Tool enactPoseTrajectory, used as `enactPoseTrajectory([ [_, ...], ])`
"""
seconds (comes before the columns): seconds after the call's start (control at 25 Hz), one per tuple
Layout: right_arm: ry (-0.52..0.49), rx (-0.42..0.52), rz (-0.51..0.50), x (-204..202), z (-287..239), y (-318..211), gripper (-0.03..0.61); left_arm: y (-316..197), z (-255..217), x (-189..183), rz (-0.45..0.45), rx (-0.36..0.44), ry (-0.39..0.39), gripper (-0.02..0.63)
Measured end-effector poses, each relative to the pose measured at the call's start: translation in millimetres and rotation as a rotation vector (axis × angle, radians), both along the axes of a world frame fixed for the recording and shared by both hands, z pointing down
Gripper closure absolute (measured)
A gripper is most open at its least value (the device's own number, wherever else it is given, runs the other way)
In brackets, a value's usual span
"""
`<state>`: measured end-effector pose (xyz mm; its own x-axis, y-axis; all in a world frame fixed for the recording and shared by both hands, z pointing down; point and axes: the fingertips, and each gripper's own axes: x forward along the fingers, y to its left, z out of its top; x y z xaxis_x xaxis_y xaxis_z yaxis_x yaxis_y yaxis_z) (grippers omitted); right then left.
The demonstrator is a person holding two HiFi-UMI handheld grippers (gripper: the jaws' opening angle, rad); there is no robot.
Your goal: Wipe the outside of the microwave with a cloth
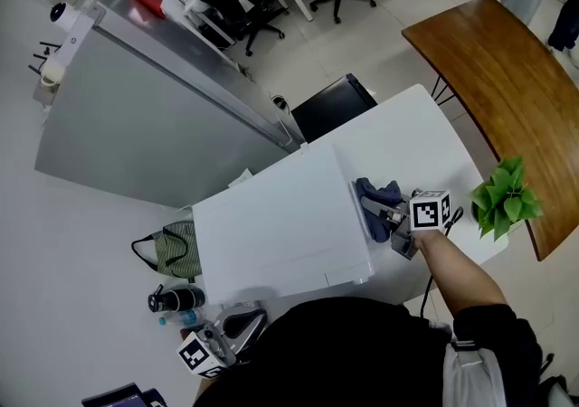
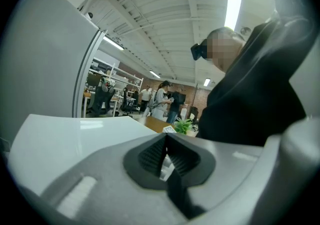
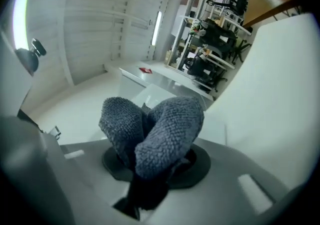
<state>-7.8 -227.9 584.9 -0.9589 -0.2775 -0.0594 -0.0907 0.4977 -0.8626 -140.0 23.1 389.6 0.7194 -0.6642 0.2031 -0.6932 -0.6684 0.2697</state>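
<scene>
I'm pinching the soft, limp cloth mid-bunch in my right claw, at the microwave's three o'clock; left claw is resting closed, empty.

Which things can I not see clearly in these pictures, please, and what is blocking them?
Front of the microwave: the head view looks from above, and the person's black top covers the near edge.
Whether the cloth touches the microwave: in the right gripper view the cloth, held in the right claw, fills the middle.
Tips of the left claw: head view, small, partly behind the black top.
</scene>
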Motion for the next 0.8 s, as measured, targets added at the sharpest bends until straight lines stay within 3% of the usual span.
enactPoseTrajectory([
  [0.2, 0.138, -0.164, -0.002, -4, 75, -3, 0.471, 2, -3, -3, -0.009, 0.008, -0.009, 0.611],
  [0.4, 0.471, -0.189, -0.047, -2, 137, 3, 0.472, 3, -3, -3, -0.016, 0.012, -0.006, 0.611],
  [0.48, 0.539, -0.207, -0.069, 1, 156, 11, 0.472, 2, -3, -1, -0.010, 0.013, -0.002, 0.611],
  [0.56, 0.497, -0.197, -0.058, 3, 145, 14, 0.471, 1, -3, 2, 0.001, 0.012, 0.000, 0.611],
  [0.64, 0.379, -0.131, -0.017, 8, 99, 11, 0.471, -1, -2, 3, 0.008, 0.006, 0.004, 0.611],
  [0.8, -0.019, 0.064, 0.018, 19, -39, 19, 0.471, -4, 2, 8, 0.031, -0.010, 0.012, 0.611],
])
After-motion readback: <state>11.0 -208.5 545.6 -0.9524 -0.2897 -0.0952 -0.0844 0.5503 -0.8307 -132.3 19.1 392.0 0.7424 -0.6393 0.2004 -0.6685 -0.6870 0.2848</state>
